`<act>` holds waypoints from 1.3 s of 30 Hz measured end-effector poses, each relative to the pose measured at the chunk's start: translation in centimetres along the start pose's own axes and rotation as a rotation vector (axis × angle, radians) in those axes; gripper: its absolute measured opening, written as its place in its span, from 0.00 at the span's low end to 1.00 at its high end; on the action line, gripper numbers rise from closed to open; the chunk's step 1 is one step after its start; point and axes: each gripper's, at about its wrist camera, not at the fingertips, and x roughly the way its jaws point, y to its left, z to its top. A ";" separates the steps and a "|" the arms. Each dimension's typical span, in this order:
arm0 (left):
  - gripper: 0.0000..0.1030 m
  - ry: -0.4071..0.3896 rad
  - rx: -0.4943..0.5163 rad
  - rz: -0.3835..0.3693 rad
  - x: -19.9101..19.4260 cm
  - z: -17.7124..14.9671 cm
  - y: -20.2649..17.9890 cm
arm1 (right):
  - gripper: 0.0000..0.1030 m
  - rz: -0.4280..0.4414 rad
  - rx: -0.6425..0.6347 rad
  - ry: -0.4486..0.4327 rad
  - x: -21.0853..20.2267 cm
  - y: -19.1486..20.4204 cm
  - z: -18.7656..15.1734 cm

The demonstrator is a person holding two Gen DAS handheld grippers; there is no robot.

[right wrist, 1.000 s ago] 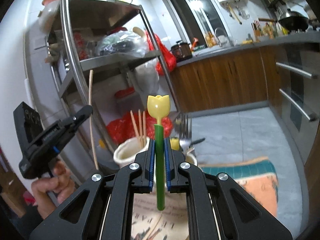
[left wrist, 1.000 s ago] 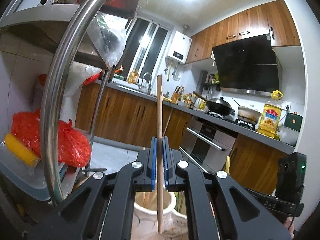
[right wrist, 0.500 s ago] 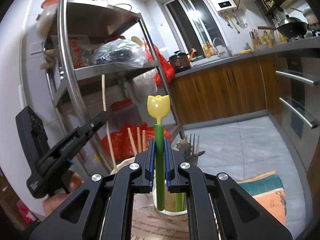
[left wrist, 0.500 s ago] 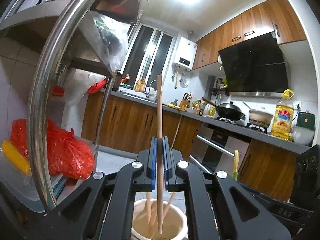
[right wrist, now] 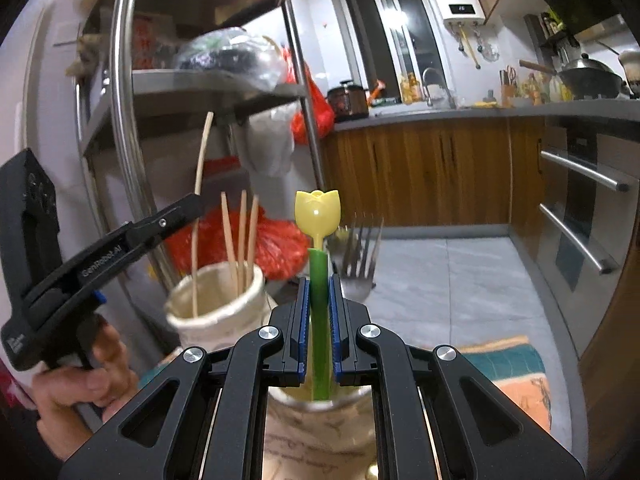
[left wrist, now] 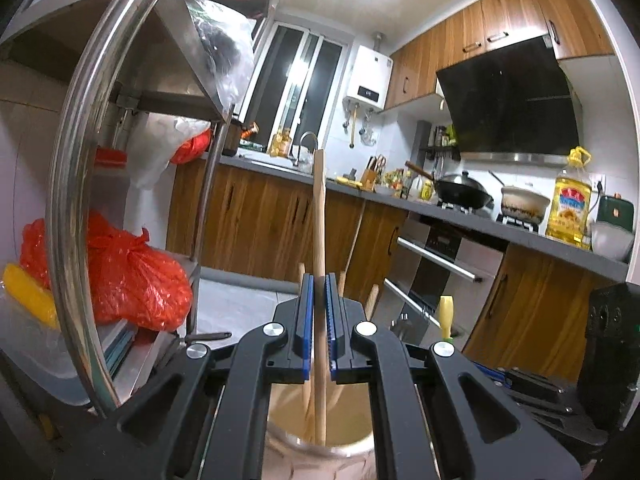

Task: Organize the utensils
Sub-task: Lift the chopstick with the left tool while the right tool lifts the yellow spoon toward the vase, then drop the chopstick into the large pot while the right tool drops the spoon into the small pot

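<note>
My left gripper (left wrist: 319, 300) is shut on a wooden chopstick (left wrist: 319, 216), held upright with its lower end inside a cream ceramic holder (left wrist: 320, 436) that holds other chopsticks. The right wrist view shows the left gripper (right wrist: 192, 210), the chopstick (right wrist: 199, 184) and the holder (right wrist: 218, 300). My right gripper (right wrist: 319, 300) is shut on a green-handled utensil with a yellow tulip top (right wrist: 318, 216), its lower end in a second cream holder (right wrist: 320, 432). A metal fork (right wrist: 358, 256) stands in that holder.
A steel shelf rack (left wrist: 76, 184) with red bags (left wrist: 128, 276) stands close on the left. Wooden kitchen cabinets (right wrist: 432, 168) and an oven (right wrist: 580, 216) line the far side. A patterned cloth (right wrist: 516, 372) lies to the right of the holders.
Both grippers have lowered. The chopstick has gone down into the left holder and the tulip utensil down into the second holder.
</note>
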 end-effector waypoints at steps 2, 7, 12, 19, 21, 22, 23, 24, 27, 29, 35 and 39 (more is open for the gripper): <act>0.05 0.026 0.028 0.003 -0.2 -0.5 -0.4 | 0.10 -0.005 -0.002 0.022 0.0 -0.1 -0.4; 0.05 0.096 0.074 0.015 -0.5 -1.4 -1.2 | 0.10 -0.027 -0.018 0.077 0.3 -0.1 -1.0; 0.05 0.164 0.101 0.037 0.1 -1.7 -1.5 | 0.10 -0.029 -0.020 0.117 0.9 0.2 -1.3; 0.05 0.208 0.103 0.046 0.7 -1.8 -1.4 | 0.10 -0.021 -0.012 0.154 1.8 0.3 -1.4; 0.06 0.218 0.104 0.048 0.9 -1.9 -1.3 | 0.10 -0.025 -0.013 0.161 1.9 0.3 -1.5; 0.06 0.223 0.104 0.048 1.0 -1.9 -1.3 | 0.10 -0.026 -0.013 0.166 2.0 0.3 -1.5; 0.06 0.228 0.105 0.049 1.1 -1.9 -1.3 | 0.10 -0.025 -0.013 0.169 2.1 0.3 -1.6; 0.05 0.233 0.104 0.050 1.2 -2.0 -1.2 | 0.10 -0.024 -0.012 0.170 2.1 0.3 -1.6; 0.06 0.241 0.100 0.050 1.2 -2.0 -1.2 | 0.10 -0.023 -0.013 0.174 2.0 0.4 -1.6; 0.06 0.234 0.104 0.052 1.1 -1.9 -1.3 | 0.10 -0.021 -0.013 0.176 2.1 0.5 -1.6; 0.08 0.231 0.111 0.052 0.7 -1.8 -1.4 | 0.11 -0.013 -0.012 0.166 1.9 0.5 -1.3; 0.16 0.223 0.110 0.054 0.5 -1.7 -1.4 | 0.16 -0.010 -0.014 0.154 1.5 0.6 -1.2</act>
